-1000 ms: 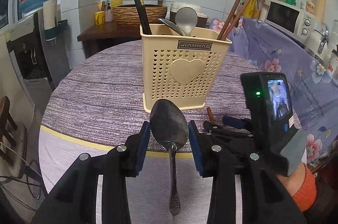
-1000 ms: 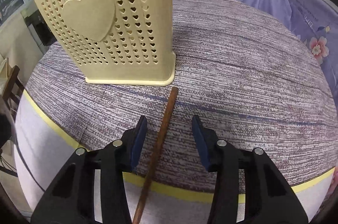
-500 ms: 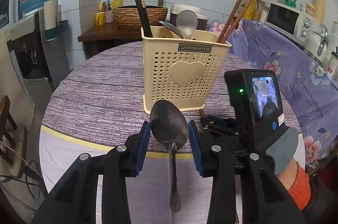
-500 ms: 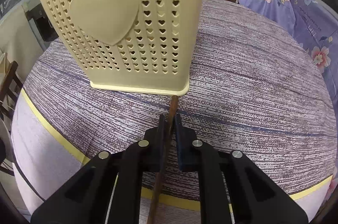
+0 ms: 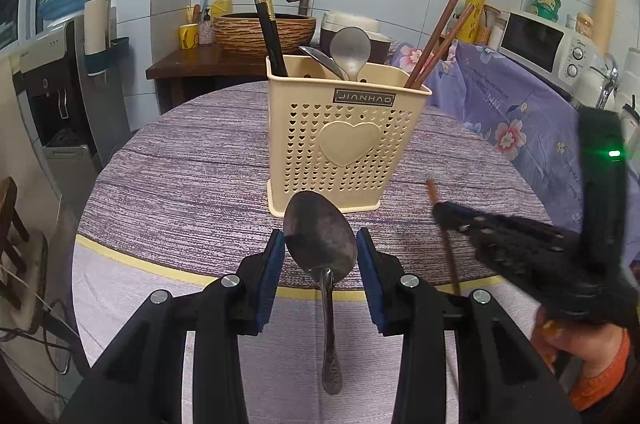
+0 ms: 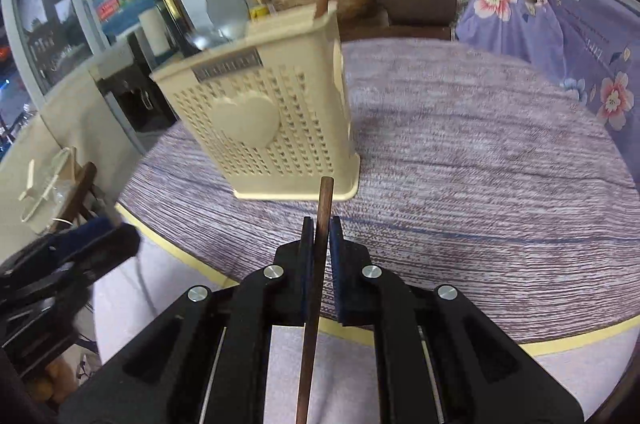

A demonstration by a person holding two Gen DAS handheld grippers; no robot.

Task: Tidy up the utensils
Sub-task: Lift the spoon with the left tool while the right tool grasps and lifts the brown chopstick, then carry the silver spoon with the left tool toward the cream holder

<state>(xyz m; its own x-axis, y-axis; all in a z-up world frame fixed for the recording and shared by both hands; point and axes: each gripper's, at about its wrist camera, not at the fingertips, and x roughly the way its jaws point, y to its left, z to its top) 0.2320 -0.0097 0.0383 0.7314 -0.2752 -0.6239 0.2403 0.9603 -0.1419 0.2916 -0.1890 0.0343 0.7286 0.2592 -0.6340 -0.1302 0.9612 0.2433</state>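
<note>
A cream perforated utensil holder (image 5: 344, 143) (image 6: 260, 119) stands upright on the round table (image 5: 180, 183). It contains black chopsticks (image 5: 268, 23), two metal spoons (image 5: 350, 49) and brown chopsticks (image 5: 436, 35). My left gripper (image 5: 320, 238) hovers in front of the holder, shut on the bowl of a dark metal spoon (image 5: 320, 220), whose handle hangs back toward the camera. My right gripper (image 6: 321, 224) (image 5: 440, 209) is shut on a single brown chopstick (image 6: 325, 199) (image 5: 432, 189), raised above the tabletop to the right of the holder. The chopstick's tip points at the holder's base.
The table's striped purple cloth (image 6: 480, 163) ends in a yellow band (image 5: 160, 266) near me. A floral purple cover (image 5: 520, 111) lies to the right, with a microwave (image 5: 540, 47) behind it. A water dispenser (image 5: 52, 83) stands to the left. A hand (image 5: 580, 356) holds the right gripper.
The right gripper closed on the brown chopstick that lay on the table, then lifted it up and away to the right. The left gripper kept still with the spoon.
</note>
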